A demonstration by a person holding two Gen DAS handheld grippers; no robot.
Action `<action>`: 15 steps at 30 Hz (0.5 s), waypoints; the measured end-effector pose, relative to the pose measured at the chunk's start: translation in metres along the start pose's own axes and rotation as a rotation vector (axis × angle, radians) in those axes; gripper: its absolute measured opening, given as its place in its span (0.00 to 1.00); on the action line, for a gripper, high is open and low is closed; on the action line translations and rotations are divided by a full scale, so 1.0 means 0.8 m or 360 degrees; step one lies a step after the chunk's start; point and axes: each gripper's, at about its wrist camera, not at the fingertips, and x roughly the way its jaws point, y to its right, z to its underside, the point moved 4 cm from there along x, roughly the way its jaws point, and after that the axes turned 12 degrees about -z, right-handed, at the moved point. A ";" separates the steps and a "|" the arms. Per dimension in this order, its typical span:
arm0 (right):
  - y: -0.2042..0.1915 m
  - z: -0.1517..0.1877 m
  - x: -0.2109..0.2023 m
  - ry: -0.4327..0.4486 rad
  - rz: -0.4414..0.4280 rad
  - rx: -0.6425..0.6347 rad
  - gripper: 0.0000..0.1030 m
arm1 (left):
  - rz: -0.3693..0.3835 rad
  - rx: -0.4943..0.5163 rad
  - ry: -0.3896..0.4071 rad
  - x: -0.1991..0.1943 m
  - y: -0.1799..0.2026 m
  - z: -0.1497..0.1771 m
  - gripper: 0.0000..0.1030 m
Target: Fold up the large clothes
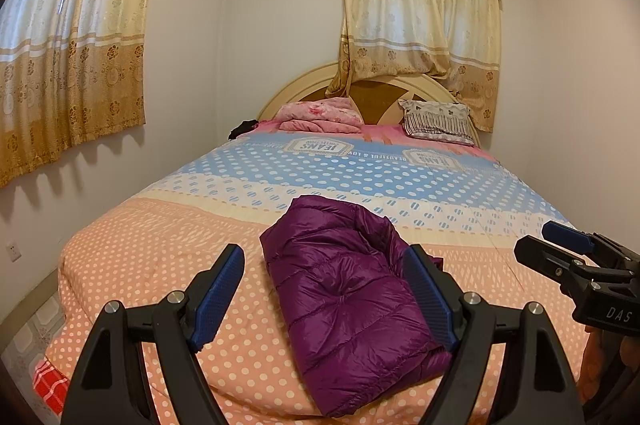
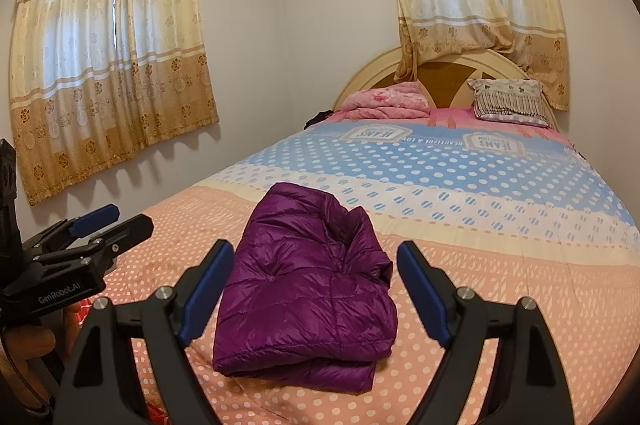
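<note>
Flanking the jacket [image 1: 352,305] from the near side, the left gripper [image 1: 324,297] and right gripper [image 2: 310,291] both hang spread wide, holding nothing and clear of the fabric. Jacket: purple, quilted, folded into a compact bundle on the bedspread's [image 2: 500,285] peach dotted band. Beyond the jacket lie a pink blanket [image 1: 320,117] and a pillow [image 1: 438,123] against the headboard [image 1: 380,93].

White walls, two gold-curtained windows [image 1: 72,37] glowing with daylight, a polka-dot quilted bed [image 1: 160,249], arched headboard [image 1: 304,83].
</note>
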 end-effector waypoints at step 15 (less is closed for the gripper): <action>-0.006 0.003 0.004 -0.0012 -0.0022 0.0015 0.83 | -0.0003 -0.0003 0.0001 0.000 0.000 0.001 0.80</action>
